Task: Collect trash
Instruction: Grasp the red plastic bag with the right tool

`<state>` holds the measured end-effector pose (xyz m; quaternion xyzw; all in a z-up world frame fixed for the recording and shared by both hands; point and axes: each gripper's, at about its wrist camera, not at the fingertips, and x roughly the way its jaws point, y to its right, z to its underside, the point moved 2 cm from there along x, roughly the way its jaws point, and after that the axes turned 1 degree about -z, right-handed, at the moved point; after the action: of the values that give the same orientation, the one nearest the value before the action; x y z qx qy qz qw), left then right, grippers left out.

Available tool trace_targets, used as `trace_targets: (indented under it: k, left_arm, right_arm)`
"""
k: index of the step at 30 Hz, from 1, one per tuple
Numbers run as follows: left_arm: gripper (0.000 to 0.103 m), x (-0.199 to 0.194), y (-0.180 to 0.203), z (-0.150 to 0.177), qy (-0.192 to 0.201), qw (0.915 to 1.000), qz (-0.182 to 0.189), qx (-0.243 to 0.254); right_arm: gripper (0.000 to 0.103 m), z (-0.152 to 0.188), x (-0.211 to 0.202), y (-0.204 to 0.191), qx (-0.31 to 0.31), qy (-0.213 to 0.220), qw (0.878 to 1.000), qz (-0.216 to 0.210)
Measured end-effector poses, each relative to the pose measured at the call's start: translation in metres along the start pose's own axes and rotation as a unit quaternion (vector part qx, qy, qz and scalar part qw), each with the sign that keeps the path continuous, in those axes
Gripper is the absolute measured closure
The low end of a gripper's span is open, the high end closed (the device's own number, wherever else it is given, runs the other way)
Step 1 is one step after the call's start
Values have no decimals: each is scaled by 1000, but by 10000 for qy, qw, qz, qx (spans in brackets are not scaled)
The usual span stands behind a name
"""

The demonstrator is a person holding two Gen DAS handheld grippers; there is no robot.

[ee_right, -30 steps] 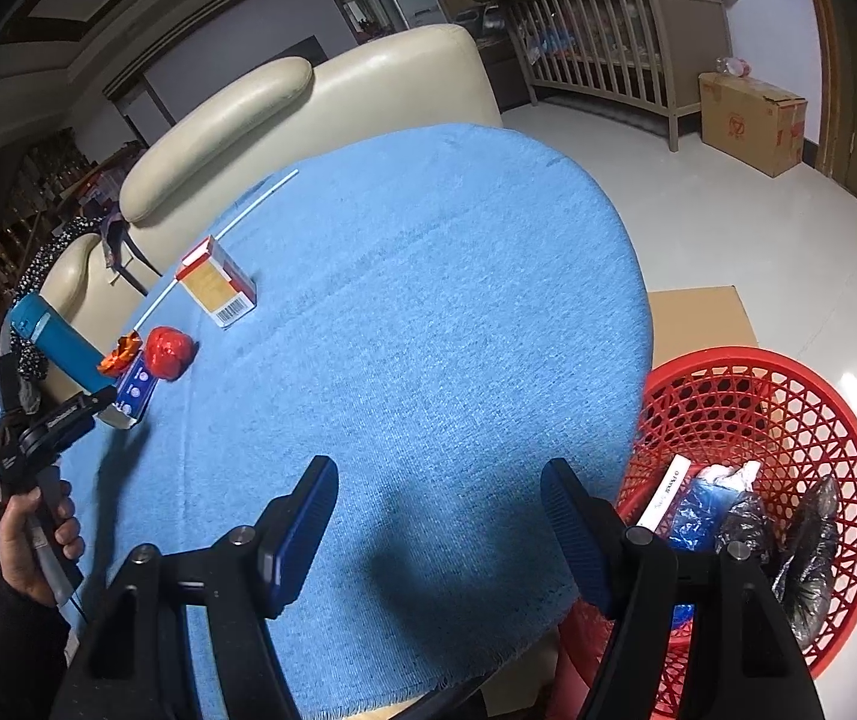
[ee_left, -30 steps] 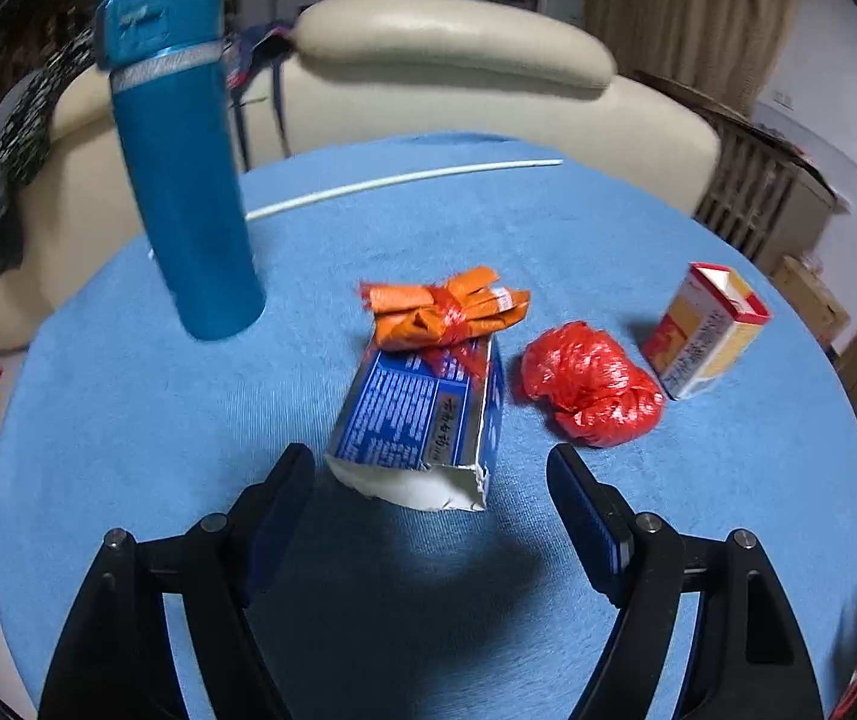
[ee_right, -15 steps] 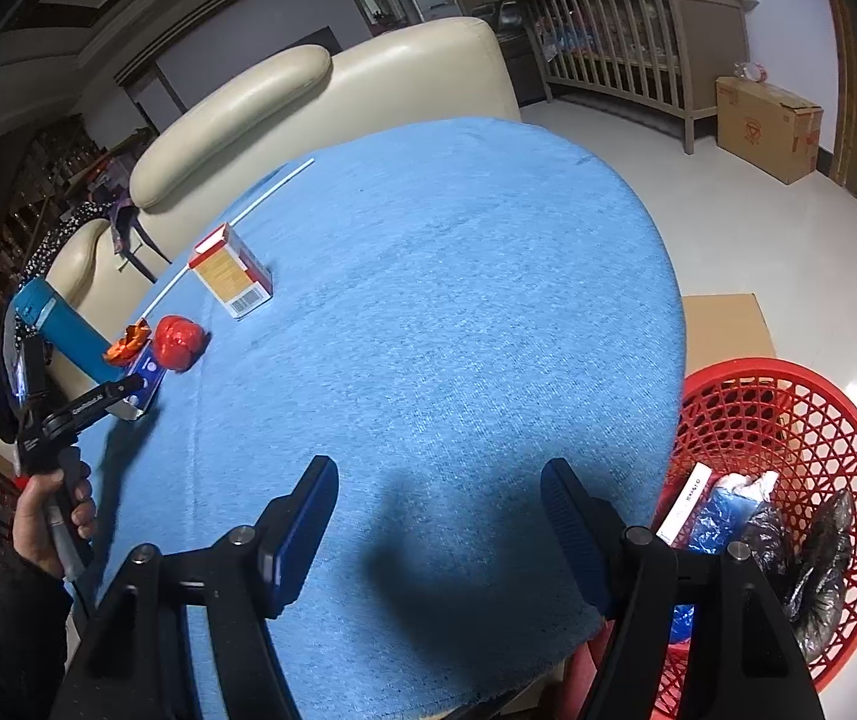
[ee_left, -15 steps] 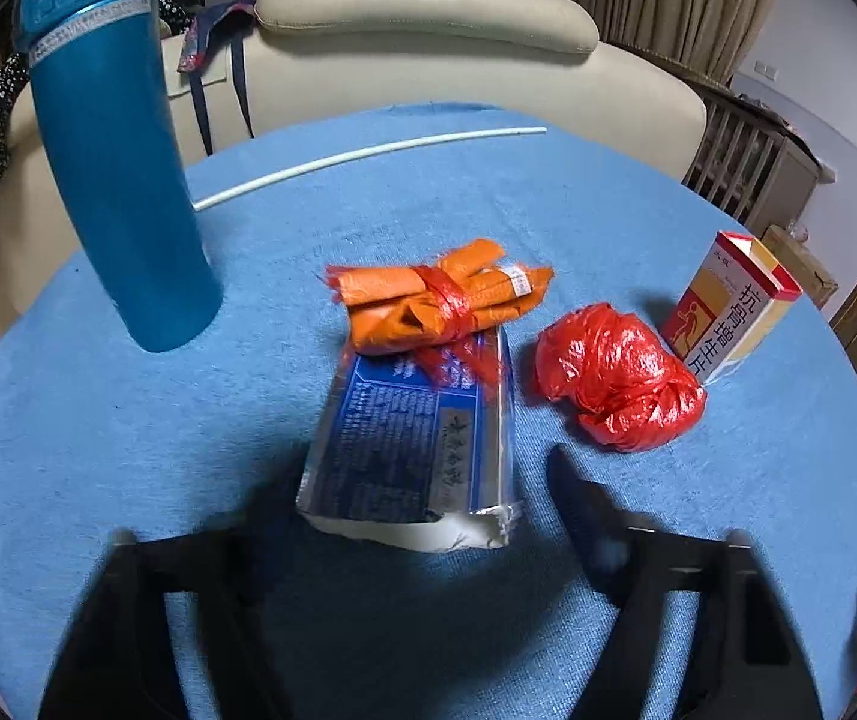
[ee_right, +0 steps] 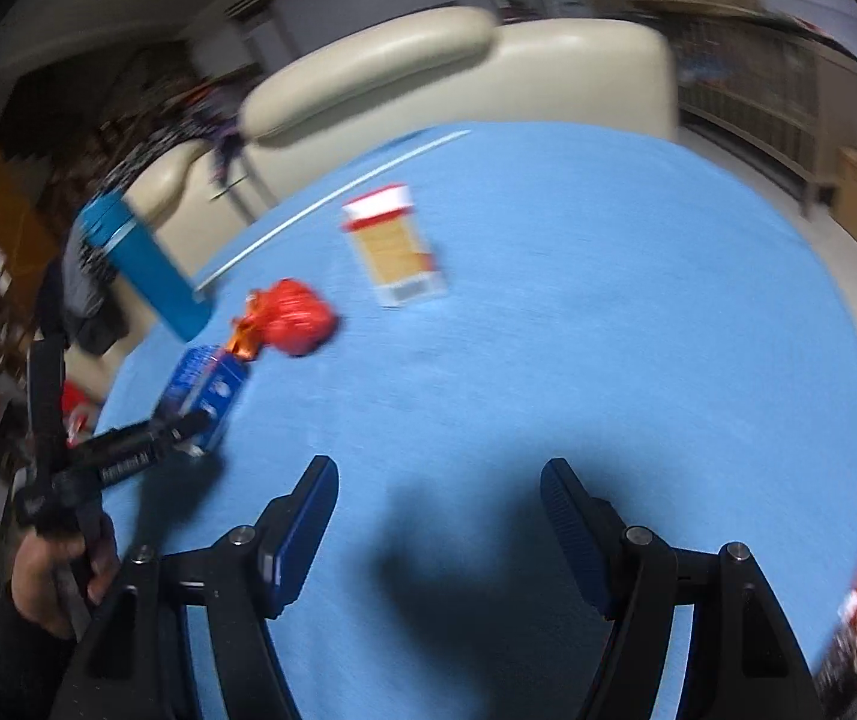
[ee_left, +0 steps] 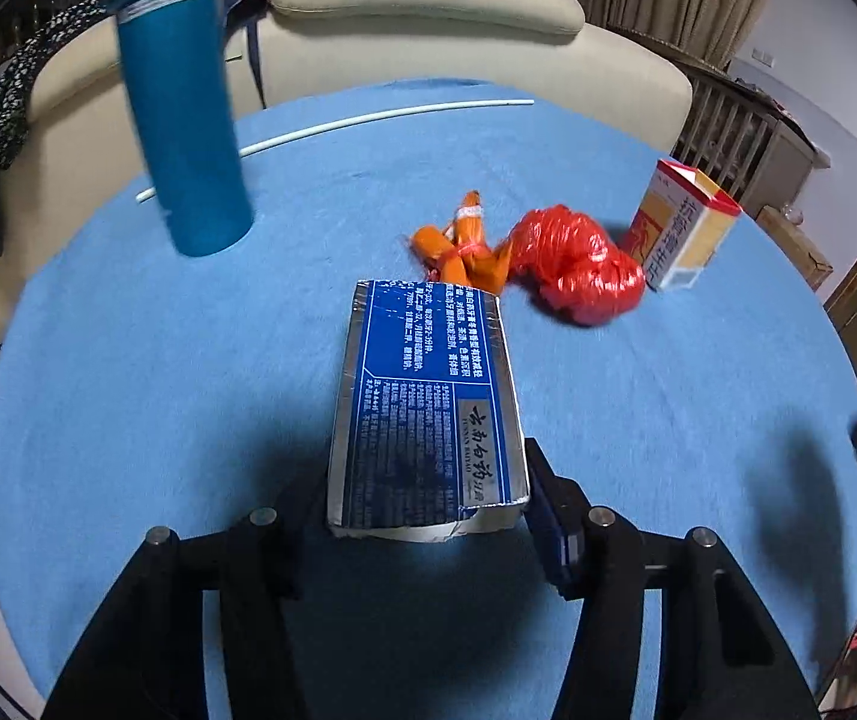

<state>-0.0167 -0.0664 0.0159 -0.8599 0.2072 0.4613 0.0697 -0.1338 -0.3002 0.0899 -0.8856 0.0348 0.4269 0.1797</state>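
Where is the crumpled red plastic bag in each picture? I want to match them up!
Left wrist view: the red plastic bag lies right of centre on the blue tablecloth, between the orange wrapper bundle and the yellow-and-white carton.
Right wrist view: the same bag sits left of centre, blurred, just below and left of the carton.
Shared landmark: the tall blue bottle, also seen at the left in the right wrist view.

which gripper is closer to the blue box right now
Left. The left gripper is shut on the blue box; the right gripper hangs open over bare tablecloth, well away.
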Motion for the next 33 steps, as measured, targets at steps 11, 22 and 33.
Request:
trace_targets:
  k: [11,22,33]
  left_arm:
    - [45,-27,-23,21,58,9991,-16,-421]
    - [45,-20,-26,19,-2,9989,69,-464]
    - [45,-25,-15,20,26,9994,111,-335]
  right_arm:
    - [29,-57,96,-78,-856,-122,9956,-365]
    - [40,-72,159,-98,-1535,-389,9874,18]
    - [59,-53,136,-72,-1117,-449,9927,-20]
